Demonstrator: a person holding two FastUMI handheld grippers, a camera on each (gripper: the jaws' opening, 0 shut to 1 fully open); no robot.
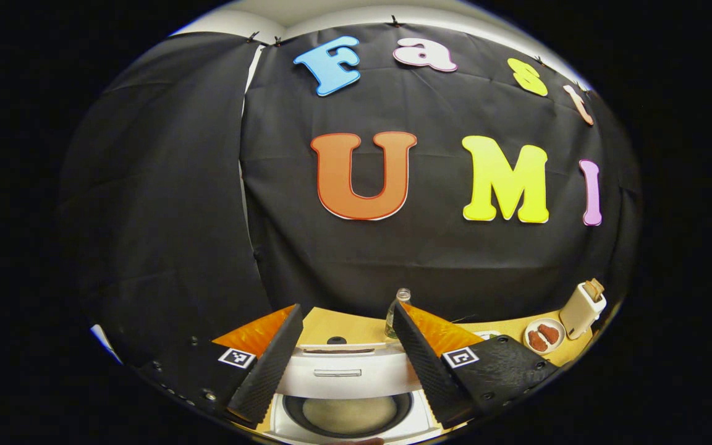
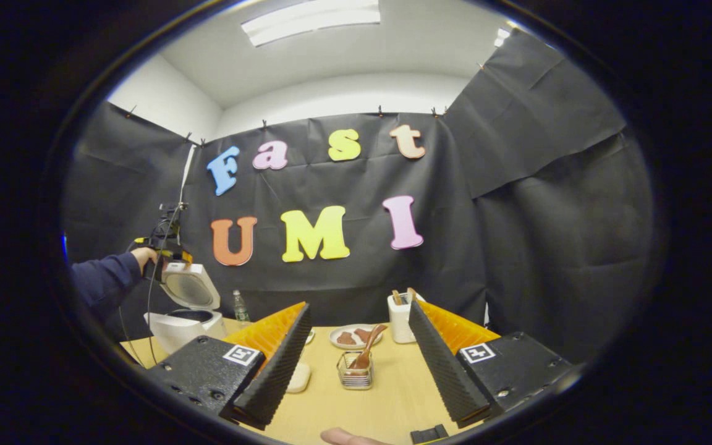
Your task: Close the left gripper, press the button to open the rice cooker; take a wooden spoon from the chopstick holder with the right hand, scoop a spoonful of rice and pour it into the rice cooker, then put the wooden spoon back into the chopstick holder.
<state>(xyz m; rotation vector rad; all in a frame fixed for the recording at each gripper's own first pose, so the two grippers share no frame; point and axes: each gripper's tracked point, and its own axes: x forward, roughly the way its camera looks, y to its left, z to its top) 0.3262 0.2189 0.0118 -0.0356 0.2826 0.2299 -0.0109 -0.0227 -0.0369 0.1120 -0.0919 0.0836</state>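
Rice cooker (image 2: 184, 312): lid up, at worktop (image 2: 387, 395) left; opening step done. Wooden spoon (image 2: 365, 352) in small holder (image 2: 355, 369), untouched. Left hand-held gripper (image 1: 347, 358) and right hand-held gripper (image 2: 359, 364) both wide, empty. Scooping, pouring, returning remain.

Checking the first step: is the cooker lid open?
Open: the lid stands tilted up behind the cooker, and its pot shows.

Even, bright light from a ceiling panel (image 2: 309, 20) in the right gripper view; both views sharp at centre; fisheye bending strong toward the rims; shadows soft.
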